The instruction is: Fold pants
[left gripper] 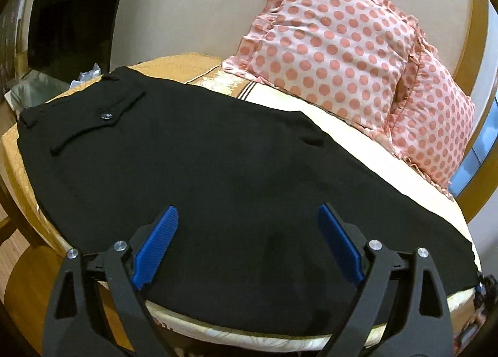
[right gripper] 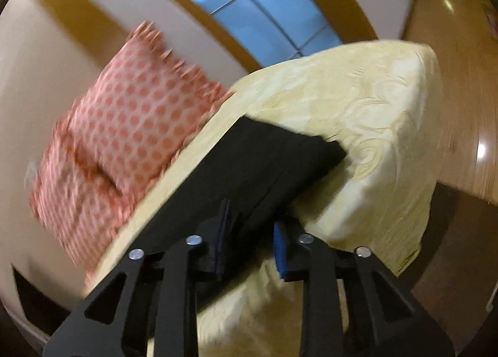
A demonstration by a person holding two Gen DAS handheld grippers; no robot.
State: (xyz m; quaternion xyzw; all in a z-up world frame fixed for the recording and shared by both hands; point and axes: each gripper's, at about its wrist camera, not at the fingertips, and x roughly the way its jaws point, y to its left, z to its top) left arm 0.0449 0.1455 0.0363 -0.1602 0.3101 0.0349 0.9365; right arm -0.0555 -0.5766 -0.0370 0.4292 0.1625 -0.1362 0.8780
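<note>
Left gripper low centre, angled down, jaws wide. Right gripper narrow, grip undeterminable. Pants long axis upper left to lower right.

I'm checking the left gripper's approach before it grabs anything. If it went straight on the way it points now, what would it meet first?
Most likely the black pants: the open left gripper hovers over them, aimed down at the cloth spread on the bed. The polka-dot pillows lie beyond. Depth is unclear.

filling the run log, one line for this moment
left tongs open above black pants | right tongs narrow at pants edge, grip unclear | on bed
</note>
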